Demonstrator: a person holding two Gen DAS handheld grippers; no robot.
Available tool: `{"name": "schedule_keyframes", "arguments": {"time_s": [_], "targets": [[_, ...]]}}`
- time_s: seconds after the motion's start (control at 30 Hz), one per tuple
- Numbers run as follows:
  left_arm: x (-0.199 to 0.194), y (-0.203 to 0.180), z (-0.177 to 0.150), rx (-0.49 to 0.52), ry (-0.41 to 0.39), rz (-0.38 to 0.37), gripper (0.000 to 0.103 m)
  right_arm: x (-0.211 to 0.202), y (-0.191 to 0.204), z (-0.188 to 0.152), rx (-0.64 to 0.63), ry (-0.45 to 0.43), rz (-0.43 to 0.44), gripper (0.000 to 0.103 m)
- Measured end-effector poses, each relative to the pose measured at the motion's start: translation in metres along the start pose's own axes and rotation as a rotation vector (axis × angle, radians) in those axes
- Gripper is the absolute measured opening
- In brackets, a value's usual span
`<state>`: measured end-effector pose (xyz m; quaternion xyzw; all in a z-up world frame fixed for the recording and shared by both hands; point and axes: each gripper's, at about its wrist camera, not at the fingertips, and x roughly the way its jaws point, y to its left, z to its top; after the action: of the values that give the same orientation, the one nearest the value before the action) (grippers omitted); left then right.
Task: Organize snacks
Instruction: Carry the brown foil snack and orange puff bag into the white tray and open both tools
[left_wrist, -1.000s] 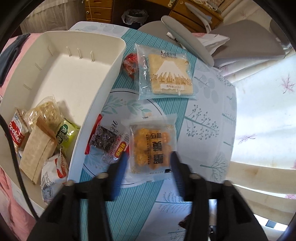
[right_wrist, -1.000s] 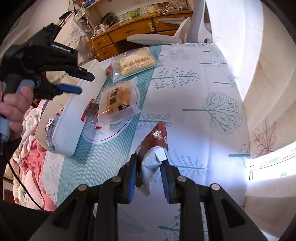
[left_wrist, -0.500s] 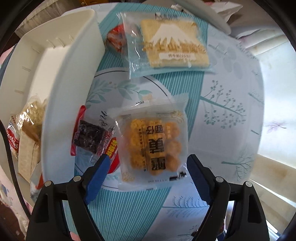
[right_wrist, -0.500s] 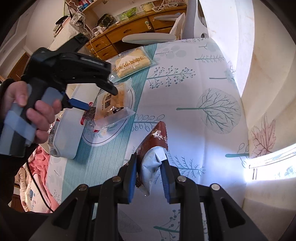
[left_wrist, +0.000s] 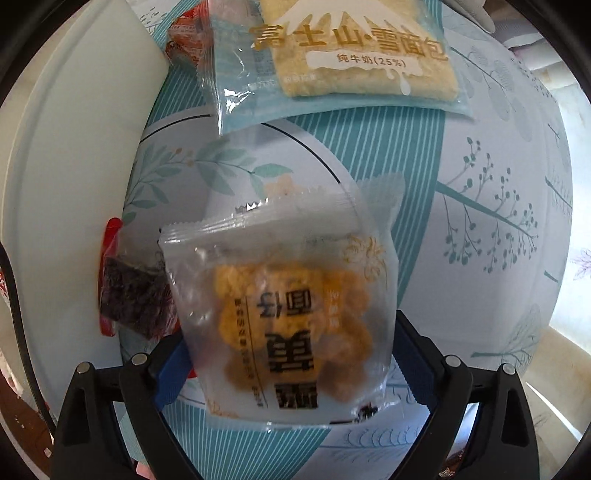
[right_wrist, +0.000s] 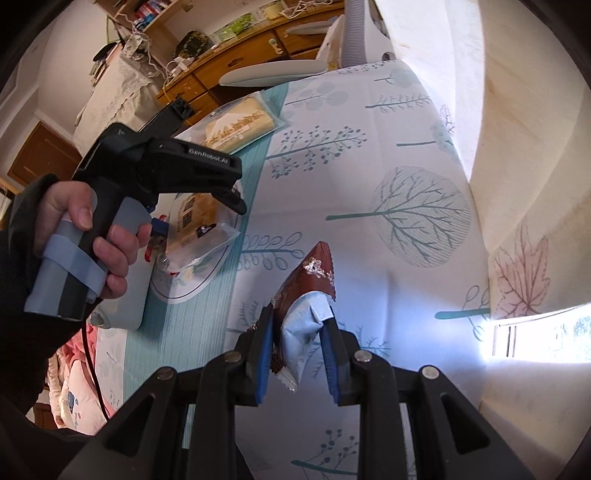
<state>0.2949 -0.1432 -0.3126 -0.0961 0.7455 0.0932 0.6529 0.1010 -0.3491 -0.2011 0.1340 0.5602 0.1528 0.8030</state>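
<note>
The left gripper is pointed straight down over the table, which is covered by a cloth printed with trees and teal stripes. Its fingers have just been opening and are spread wide to either side of a frosted packet of golden pastry; the packet lies flat between them, and no pad is seen pressing on it. A dark snack in a red-edged wrapper is tucked partly under the packet's left edge, just beside the wall of the white bin. Further up the table a bread packet with a mountain print is laid, with a small red wrapper at its left side.

The right gripper is held above the cloth, well apart from the other snacks. A brown and pale-blue snack packet is clamped between its narrowly parted fingers. The person's left hand is wrapped around the other gripper's handle.
</note>
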Motion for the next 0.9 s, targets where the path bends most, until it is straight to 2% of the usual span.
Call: {"name": "schedule_keyframes", "arguments": {"time_s": [0.07,0.3,0.63,0.9], "targets": [[0.002,0.001,0.001,-0.003,-0.001,0.004,0.092,0.0,-0.003,0.0,0.009,-0.001,-0.004,0.025],[-0.009,0.012,0.001,0.006,-0.006,-0.009,0.07,0.0,-0.001,0.002,0.026,-0.006,-0.003,0.025],[-0.04,0.023,-0.022,0.059,0.024,-0.077,0.069,-0.008,0.02,0.005,0.022,-0.033,0.008,0.025],[-0.089,0.034,-0.05,0.132,-0.028,-0.136,0.069,-0.022,0.043,0.0,0.056,-0.077,0.018,0.025]]}}
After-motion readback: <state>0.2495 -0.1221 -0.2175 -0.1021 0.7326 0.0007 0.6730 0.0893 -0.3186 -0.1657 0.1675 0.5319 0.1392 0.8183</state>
